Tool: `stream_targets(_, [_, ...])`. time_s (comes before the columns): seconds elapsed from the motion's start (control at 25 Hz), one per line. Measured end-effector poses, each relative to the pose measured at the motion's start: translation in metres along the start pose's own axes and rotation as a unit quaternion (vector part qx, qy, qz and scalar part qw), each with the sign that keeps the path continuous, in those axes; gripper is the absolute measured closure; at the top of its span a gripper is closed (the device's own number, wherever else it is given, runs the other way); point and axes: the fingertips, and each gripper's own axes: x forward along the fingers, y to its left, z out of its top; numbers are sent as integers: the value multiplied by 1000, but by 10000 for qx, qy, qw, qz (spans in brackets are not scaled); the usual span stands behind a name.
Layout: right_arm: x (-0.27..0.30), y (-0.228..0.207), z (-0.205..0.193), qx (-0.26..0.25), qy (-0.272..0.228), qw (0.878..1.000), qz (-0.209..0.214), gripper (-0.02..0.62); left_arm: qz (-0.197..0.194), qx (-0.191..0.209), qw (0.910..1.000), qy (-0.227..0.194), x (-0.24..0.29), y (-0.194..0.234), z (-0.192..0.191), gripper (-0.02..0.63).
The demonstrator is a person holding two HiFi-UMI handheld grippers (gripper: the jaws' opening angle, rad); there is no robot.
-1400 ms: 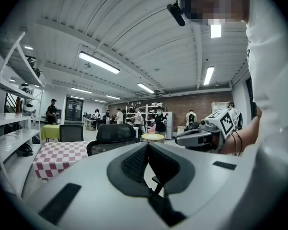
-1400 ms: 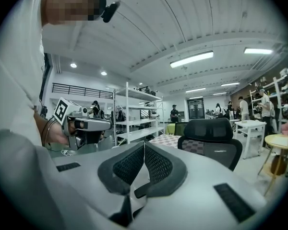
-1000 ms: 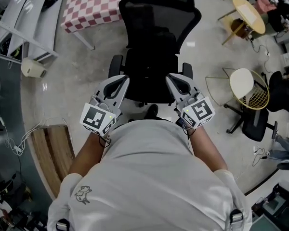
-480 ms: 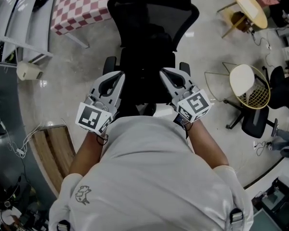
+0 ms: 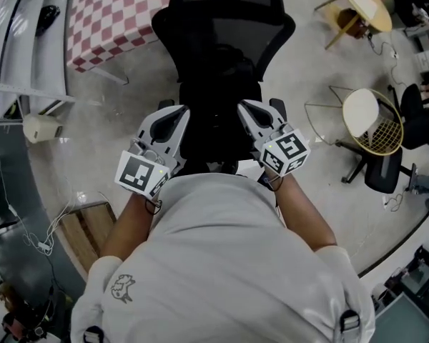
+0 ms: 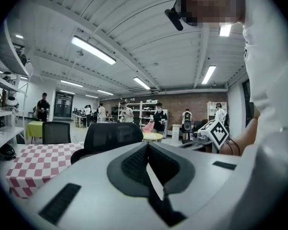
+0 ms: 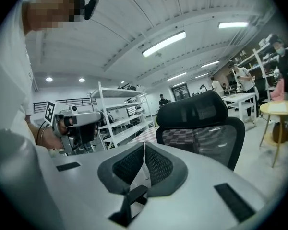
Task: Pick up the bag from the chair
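Looks steeply down in the head view on one black office chair (image 5: 225,20), with the bag (image 5: 225,73) as a black bulk on its seat against the backrest, hard to part from the chair's own black. Places the left gripper (image 5: 176,113) and the right gripper (image 5: 249,109) on either side of the seat, near the bag and apart from it. Reveals only in the left gripper view that this gripper's pads are pressed together with nothing between them, and only in the right gripper view the same closed, empty state. Adds in the left gripper view several people standing far back by shelves and a brick wall, unseen from above. Shows in both gripper views just the chair's backrest, never the bag. Offers from above alone a wire-frame chair (image 5: 372,123). Counts two grippers, two marker cubes (image 5: 139,176), one black chair, one bag, one red-and-white checked table (image 5: 111,16) and one round yellow table (image 5: 365,2). Compared with a second ago, brings both grippers further forward, tips now level with the armrests rather than at the seat's front edge, and slides the checked table toward the left edge.
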Motion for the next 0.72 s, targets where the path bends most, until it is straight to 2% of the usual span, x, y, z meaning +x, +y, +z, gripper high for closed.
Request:
stream_targets(0.48, [54, -44, -29, 1195, 10, 9921, -385, 560, -720, -101, 9968, 335, 43, 47, -24, 595])
stream_targets(0.72, [69, -64, -57, 1680, 52, 9845, -494, 535, -985, -340, 9930, 549, 62, 54, -43, 595])
